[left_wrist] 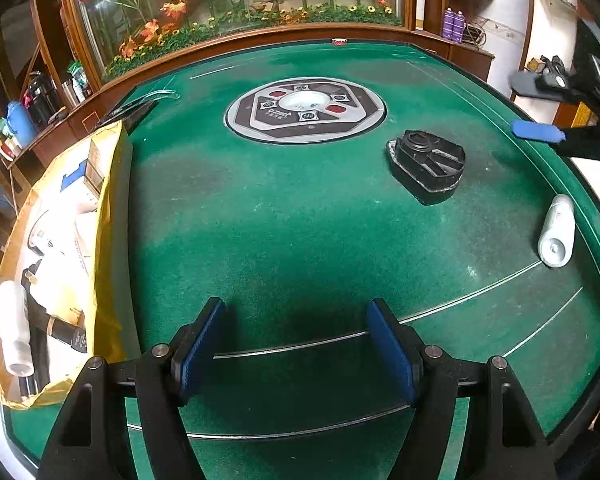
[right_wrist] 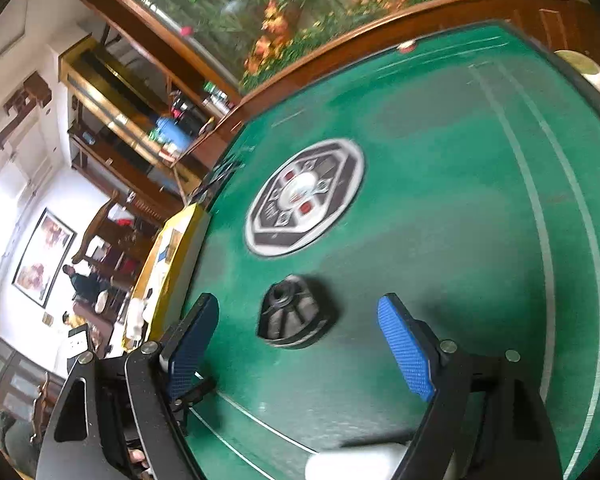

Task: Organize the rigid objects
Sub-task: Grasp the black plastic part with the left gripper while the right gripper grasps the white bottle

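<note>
At the far left edge of the green felt counter sits an open yellow box, already holding several items: a white cylinder, a dark bottle with a gold band, and pale cartons. It appears to be the collecting place for the sorting job.

Next, toward the near middle, the left gripper hovers low over bare felt. Its jaws stand wide apart and hold nothing; nothing lies between the blue pads.

Beyond it, in the counter's centre, is a round silver and black control panel, built into the surface and no part of the job.

To the right of that panel lies a black plastic part, flat on the felt. It is roughly shield-shaped, with a round raised collar at one end and ribs fanning out toward the broader end. It looks hard and light, with a low, sloped profile.

Further right, the right gripper is angled toward that black part, jaws wide and empty. In its own view the part lies just ahead, between the lines of the two pads but not touching them. That view is slightly blurred.

At the far right, near the counter's edge, a white bottle lies on its side, well apart from the black part.

The step in hand seems to be the right gripper's reach for the black part. The next move would call for lowering the jaws around its sides, closing across the narrower width, then carrying it left to the box.
</note>
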Motion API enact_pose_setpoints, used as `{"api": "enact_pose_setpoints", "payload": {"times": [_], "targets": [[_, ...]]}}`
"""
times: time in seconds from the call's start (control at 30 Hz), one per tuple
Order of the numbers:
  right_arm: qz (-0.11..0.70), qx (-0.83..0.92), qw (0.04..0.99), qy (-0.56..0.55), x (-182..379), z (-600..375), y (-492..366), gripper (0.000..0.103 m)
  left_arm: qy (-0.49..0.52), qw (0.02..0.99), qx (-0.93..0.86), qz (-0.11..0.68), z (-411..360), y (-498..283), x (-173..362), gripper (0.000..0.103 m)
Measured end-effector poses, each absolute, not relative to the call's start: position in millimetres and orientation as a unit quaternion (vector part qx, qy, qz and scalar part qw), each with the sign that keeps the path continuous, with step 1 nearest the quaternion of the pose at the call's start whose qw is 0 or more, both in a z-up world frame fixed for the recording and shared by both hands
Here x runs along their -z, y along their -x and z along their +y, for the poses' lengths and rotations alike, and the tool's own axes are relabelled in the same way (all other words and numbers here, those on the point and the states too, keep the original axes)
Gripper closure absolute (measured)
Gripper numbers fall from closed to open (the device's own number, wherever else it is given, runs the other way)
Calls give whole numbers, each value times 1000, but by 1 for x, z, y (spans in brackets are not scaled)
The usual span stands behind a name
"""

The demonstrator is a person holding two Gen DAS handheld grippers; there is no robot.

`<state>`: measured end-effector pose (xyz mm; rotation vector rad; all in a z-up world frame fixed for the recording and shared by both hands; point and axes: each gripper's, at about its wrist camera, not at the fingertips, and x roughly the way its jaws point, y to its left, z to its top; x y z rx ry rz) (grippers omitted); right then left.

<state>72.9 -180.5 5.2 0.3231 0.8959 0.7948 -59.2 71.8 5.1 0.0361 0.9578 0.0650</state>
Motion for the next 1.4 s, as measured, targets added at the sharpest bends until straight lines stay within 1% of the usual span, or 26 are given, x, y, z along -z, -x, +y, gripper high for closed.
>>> {"api": "enact_pose_setpoints", "payload": {"times": [0.13, 0.27, 0.33, 0.57, 0.77, 0.87, 1.03, 1.2, 1.4], "targets": [[427, -355, 822, -128, 0, -199, -74, 22, -7, 887, -25, 461, 74, 59, -5, 27], [450, -347, 821, -59, 13, -201, -69, 22, -2, 887, -17, 461, 74, 59, -5, 27], [462, -345, 816, -45, 20, -204, -68, 22, 0, 888, -16, 460, 74, 59, -5, 27], [479, -383, 789, -28, 28, -195, -52, 21, 4, 889, -10, 457, 74, 61, -6, 27], [469, -403, 784, 46, 28, -175, -23, 20, 7, 890, -9, 456, 75, 61, -7, 27], [441, -397, 798, 110, 26, -162, -3, 20, 5, 890, -10, 456, 74, 61, -6, 27], [415, -383, 808, 167, 24, -151, 15, 21, 3, 890, -12, 455, 74, 61, -7, 27], [413, -384, 806, 179, 26, -145, 21, 21, 4, 891, -13, 454, 75, 61, -7, 26], [407, -376, 823, 123, 15, -162, 12, 21, 9, 894, -14, 449, 77, 62, -9, 26]]}}
